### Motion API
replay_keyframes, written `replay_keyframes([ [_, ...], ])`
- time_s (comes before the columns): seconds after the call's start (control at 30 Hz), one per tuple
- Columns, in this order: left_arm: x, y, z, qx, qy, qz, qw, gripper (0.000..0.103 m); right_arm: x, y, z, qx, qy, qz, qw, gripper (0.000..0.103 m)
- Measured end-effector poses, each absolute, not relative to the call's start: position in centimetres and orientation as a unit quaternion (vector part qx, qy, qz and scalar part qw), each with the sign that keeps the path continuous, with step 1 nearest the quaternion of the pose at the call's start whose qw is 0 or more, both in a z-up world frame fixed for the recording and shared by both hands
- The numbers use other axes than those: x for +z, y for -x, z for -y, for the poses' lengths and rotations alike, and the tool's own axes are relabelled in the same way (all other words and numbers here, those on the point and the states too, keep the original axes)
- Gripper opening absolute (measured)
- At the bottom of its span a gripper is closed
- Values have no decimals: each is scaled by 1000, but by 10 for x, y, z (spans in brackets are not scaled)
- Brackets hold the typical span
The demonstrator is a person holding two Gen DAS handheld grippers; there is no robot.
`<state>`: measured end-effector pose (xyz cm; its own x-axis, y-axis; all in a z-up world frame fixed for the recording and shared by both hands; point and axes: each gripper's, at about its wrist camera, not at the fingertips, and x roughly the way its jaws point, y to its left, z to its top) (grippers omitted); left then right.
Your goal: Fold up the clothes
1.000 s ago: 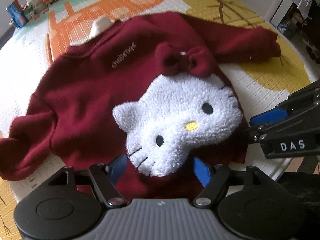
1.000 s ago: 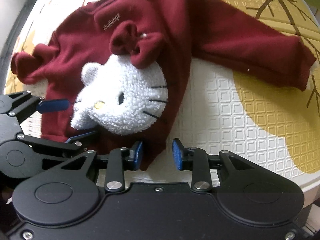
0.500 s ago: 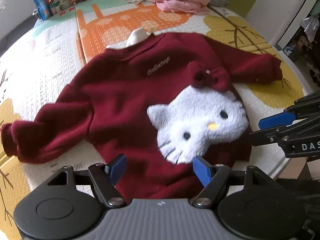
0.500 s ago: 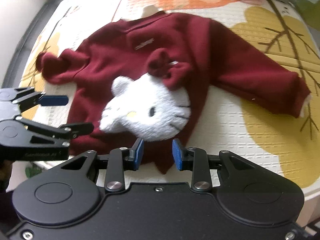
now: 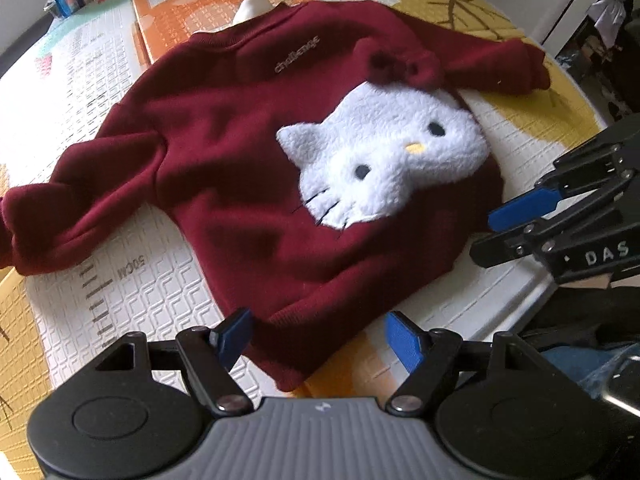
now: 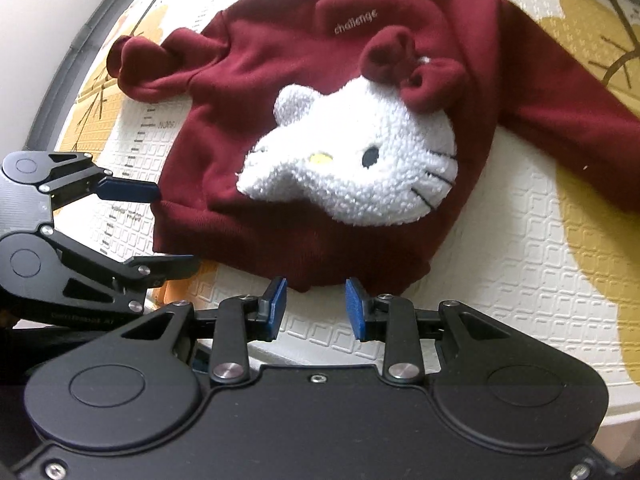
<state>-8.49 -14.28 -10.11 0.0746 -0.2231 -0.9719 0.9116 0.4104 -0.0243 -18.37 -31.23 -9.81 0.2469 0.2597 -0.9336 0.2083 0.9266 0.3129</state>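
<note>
While both grippers draw back toward the hem, the maroon cat-face sweatshirt (image 5: 248, 152) lies flat, unfolded on the play mat (image 5: 140, 304); left gripper (image 5: 320, 338) wide apart, right gripper (image 6: 316, 306) narrowly apart, both empty.

Patterned foam mat (image 5: 168, 292), white wall (image 6: 36, 32), cluttered far edge

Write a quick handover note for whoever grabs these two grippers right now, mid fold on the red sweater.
Left gripper: open, empty, at the hem's left corner.
Right gripper: open narrower, empty, at the hem's right corner.
Sweater: lying face up on the mat, both sleeves spread out, cat face showing, hem nearest you.
Done: sweater laid out; no fold yet.
Left: probably grip the hem corners, then fold sleeves and body.
</note>
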Motion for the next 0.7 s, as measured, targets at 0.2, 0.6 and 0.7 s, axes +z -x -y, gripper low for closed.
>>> replay_keyframes([
  [0.2,-118,72,140,-383,-333,-549,664,76,-104,180,321,-13,-200,-602,773,29],
  [0.6,-129,48,126,-345,-287,-589,672,82,-124,187,357,-64,-243,-626,739,9],
  [0.7,-125,48,125,-344,-294,-584,673,80,-121,189,360,-76,-242,-627,737,11],
])
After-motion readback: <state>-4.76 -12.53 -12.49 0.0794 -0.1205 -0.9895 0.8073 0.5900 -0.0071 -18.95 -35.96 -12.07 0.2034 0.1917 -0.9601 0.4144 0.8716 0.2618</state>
